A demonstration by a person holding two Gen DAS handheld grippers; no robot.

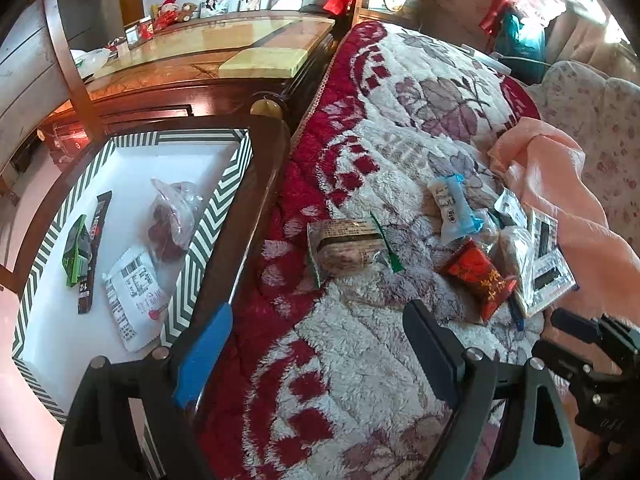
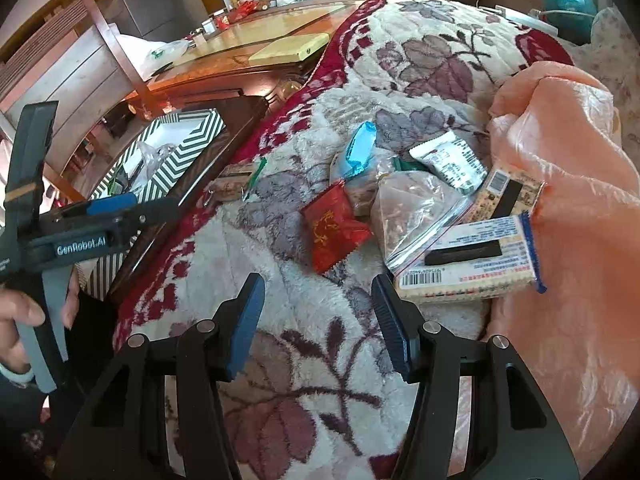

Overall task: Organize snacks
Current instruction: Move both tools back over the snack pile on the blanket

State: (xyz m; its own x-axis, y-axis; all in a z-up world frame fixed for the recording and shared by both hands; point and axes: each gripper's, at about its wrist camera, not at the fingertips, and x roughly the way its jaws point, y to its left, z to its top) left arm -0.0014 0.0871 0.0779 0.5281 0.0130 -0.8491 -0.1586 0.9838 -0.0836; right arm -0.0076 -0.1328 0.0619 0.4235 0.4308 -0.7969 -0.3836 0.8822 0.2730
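Observation:
Loose snacks lie on a red and white floral blanket point(image 2: 304, 360): a red packet point(image 2: 332, 228), a clear zip bag point(image 2: 412, 216), a cracker pack point(image 2: 468, 264), a white and green packet point(image 2: 448, 160) and a blue packet point(image 2: 360, 148). A brown cake packet point(image 1: 348, 248) lies apart, nearer the box. My right gripper point(image 2: 320, 320) hovers open just short of the red packet, nothing between its fingers. My left gripper point(image 1: 320, 352) is open wide over the blanket's edge, between the box and the cake packet. The zigzag-striped box point(image 1: 218, 200) holds several snacks.
A peach plastic bag point(image 2: 572, 160) is bunched at the right of the snack pile. The box rests on a dark wooden chair seat point(image 1: 256, 216) beside the blanket. A glossy wooden table point(image 1: 208, 44) stands behind. A hand point(image 2: 24, 316) holds the left gripper point(image 2: 152, 202).

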